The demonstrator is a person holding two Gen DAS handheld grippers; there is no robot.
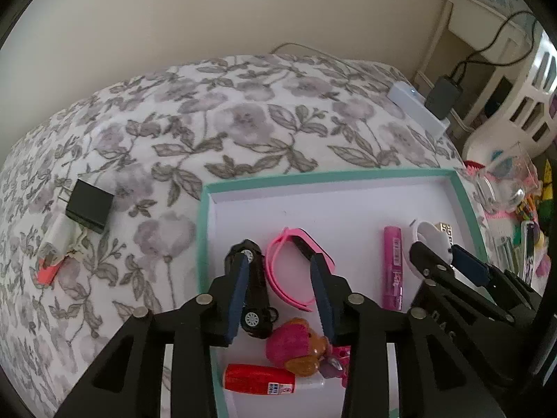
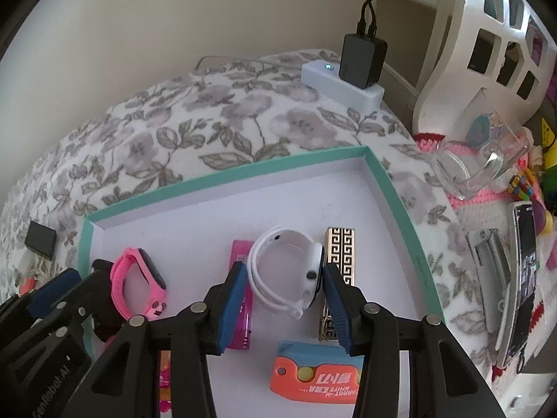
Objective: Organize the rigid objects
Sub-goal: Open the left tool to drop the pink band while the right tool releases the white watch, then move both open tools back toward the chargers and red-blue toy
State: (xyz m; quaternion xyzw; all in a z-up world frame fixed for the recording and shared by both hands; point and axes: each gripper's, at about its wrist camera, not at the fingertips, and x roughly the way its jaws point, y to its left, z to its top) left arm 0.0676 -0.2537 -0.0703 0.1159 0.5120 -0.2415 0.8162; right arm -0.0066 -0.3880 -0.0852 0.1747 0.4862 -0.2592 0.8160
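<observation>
A white tray with a teal rim (image 1: 202, 230) (image 2: 400, 202) lies on a flowered cover. My left gripper (image 1: 278, 256) stands open over it; a black toy car (image 1: 256, 296) lies against its left pad and a pink watch (image 1: 292, 268) (image 2: 139, 282) lies between the fingers, unpressed. My right gripper (image 2: 284, 266) is shut on a white watch (image 2: 289, 278) (image 1: 430, 235), one pad on the band and one on the face. The tray also holds a pink tube (image 1: 393, 264), a gold patterned lighter (image 2: 339, 254), an orange knife case (image 2: 313, 372), a red tube (image 1: 257, 378) and a puppy figure (image 1: 299, 345).
A black charger (image 1: 88, 205) with a white cable lies left of the tray. A white power strip (image 2: 341, 83) with a black plug sits at the back. Right of the tray are a tipped glass (image 2: 480, 160), nail clippers (image 2: 491, 268), a phone (image 2: 522, 278) and a white basket (image 2: 487, 35).
</observation>
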